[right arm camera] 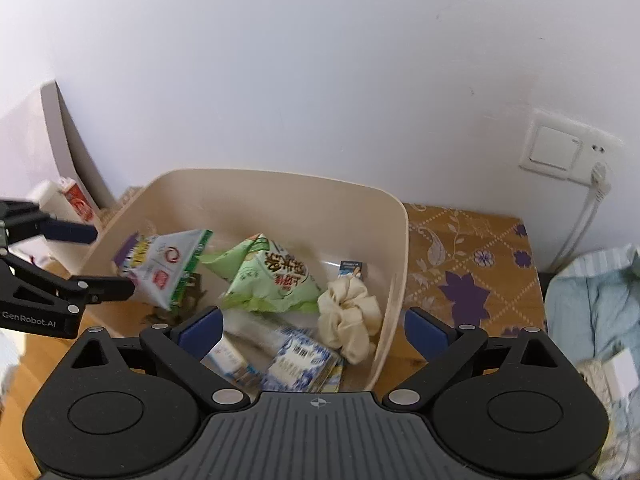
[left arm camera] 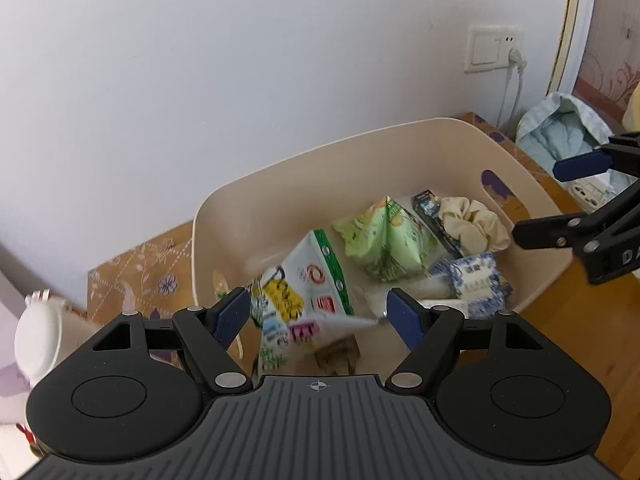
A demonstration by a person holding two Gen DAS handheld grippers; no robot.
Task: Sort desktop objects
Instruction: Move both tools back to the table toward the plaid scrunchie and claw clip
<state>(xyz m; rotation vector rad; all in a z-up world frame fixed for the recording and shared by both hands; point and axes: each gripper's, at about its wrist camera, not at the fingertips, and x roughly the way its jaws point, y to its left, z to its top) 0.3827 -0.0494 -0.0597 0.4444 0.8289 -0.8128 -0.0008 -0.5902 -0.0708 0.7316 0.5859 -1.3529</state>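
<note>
A cream plastic bin (left arm camera: 280, 184) (right arm camera: 400, 240) stands on the table against the wall. In it lie a white-and-green snack bag (left arm camera: 312, 280) (right arm camera: 168, 264), a light green snack bag (left arm camera: 384, 236) (right arm camera: 272, 276), a cream scrunchie (left arm camera: 472, 224) (right arm camera: 348, 316), a blue-and-white tissue pack (left arm camera: 476, 280) (right arm camera: 304, 364) and a small dark box (left arm camera: 430, 204) (right arm camera: 352, 270). My left gripper (left arm camera: 318, 320) (right arm camera: 110, 260) is open and empty over the bin's left end. My right gripper (right arm camera: 312, 332) (left arm camera: 536, 200) is open and empty over the bin's right side.
A floral brown tablecloth (right arm camera: 464, 264) (left arm camera: 140, 276) covers the table. A wall socket with a plugged cable (left arm camera: 494, 50) (right arm camera: 560, 152) is on the right. A pale blue cloth bundle (left arm camera: 560, 132) (right arm camera: 592, 300) lies to the right. A white container (left arm camera: 36, 332) stands at the left.
</note>
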